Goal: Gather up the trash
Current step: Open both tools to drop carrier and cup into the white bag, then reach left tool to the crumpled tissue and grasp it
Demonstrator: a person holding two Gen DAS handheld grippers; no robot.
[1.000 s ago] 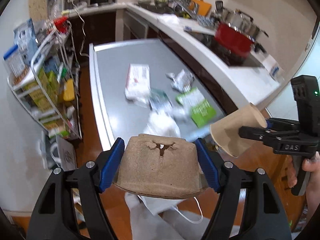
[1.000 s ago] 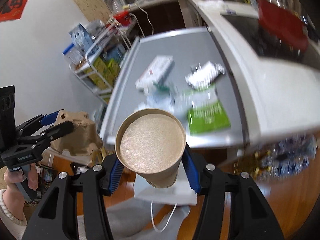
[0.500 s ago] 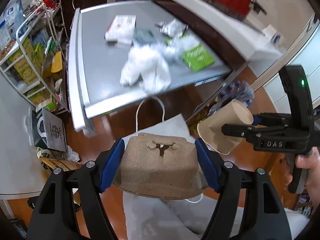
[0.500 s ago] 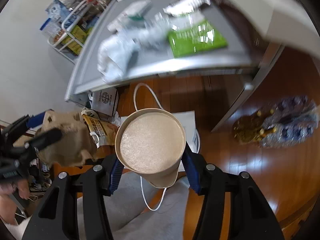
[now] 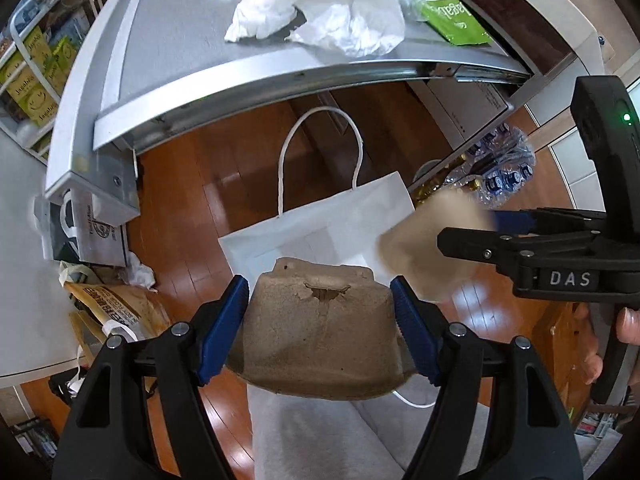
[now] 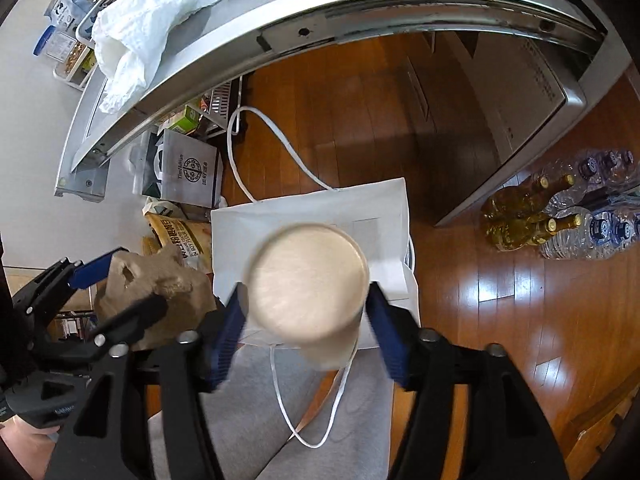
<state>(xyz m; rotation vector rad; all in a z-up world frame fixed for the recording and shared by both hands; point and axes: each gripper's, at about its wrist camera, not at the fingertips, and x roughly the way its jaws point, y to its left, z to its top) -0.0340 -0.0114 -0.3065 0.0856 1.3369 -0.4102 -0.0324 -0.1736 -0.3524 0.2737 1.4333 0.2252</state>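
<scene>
- Gripping a carton (image 5: 320,332) by its ends, just above the bag (image 5: 320,224), the left claw (image 5: 318,300) is clenched; the pulp looks light and crushable.
- Right claw (image 6: 304,312) has just been opening; the cup (image 6: 306,280) hangs loose between its pads over the bag. It looks light and thin-walled.

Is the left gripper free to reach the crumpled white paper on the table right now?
Probably not: the left gripper has the egg carton filling its fingers above the white paper bag. The crumpled white paper lies unobstructed on the table.
</scene>
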